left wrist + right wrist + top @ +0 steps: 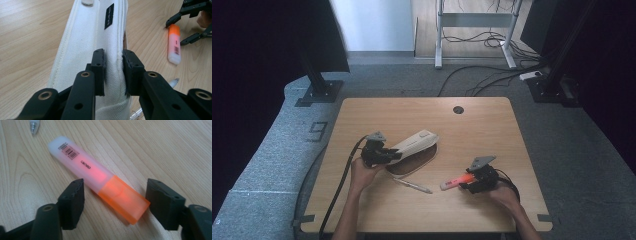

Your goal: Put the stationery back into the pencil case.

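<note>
A white fabric pencil case [414, 142] [87, 32] lies left of the table's middle. My left gripper [394, 154] [113, 67] is shut on its near end, the pads pinching a fold of the cloth. An orange highlighter [457, 181] [100, 177] [174, 45] lies flat on the wood at the right. My right gripper [467, 182] [116, 187] straddles its orange cap end, one jaw on each side. Small gaps remain, so it is open. The right gripper [186, 27] also shows far off in the left gripper view.
A clear pen [412, 185] [172, 82] [34, 125] lies between the case and the highlighter. The wooden table [482, 130] has a cable hole [458, 109] near its far edge. Black stands and floor cables lie beyond the table.
</note>
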`<state>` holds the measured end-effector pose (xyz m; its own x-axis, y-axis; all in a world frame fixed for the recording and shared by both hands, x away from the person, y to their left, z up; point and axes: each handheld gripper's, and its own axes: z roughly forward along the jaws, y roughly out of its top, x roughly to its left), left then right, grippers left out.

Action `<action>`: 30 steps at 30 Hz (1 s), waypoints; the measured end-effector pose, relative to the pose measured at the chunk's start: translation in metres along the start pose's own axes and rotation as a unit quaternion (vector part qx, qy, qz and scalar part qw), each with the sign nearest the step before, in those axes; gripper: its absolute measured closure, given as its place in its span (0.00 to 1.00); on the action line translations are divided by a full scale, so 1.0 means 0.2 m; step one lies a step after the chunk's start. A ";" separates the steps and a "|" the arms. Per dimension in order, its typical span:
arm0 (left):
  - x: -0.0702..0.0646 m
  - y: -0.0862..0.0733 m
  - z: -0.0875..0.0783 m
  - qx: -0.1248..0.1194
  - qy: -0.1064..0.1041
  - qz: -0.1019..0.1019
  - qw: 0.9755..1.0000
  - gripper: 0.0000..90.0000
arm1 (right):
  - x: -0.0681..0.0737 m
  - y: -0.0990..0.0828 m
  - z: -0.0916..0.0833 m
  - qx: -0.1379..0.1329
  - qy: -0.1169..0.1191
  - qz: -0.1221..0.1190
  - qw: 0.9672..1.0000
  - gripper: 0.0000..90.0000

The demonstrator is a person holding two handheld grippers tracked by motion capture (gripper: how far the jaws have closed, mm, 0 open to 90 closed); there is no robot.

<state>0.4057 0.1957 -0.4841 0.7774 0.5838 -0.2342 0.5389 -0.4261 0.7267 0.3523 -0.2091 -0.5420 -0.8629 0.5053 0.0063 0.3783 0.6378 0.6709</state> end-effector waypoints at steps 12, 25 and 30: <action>0.00 0.00 0.00 0.000 -0.001 -0.001 1.000 0.81 | 0.00 0.05 0.03 0.007 0.018 -0.018 1.000 0.34; 0.00 0.00 0.00 -0.001 -0.003 -0.002 1.000 0.81 | 0.01 0.06 0.02 0.007 0.018 -0.013 1.000 0.72; 0.00 0.00 0.00 -0.001 -0.003 -0.002 1.000 0.81 | 0.01 0.06 0.02 0.012 0.009 -0.001 1.000 0.73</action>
<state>0.4062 0.1966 -0.4845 0.7768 0.5814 -0.2419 0.5417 -0.4211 0.7275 0.3569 -0.1974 -0.5366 -0.8691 0.4942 0.0185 0.3849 0.6524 0.6528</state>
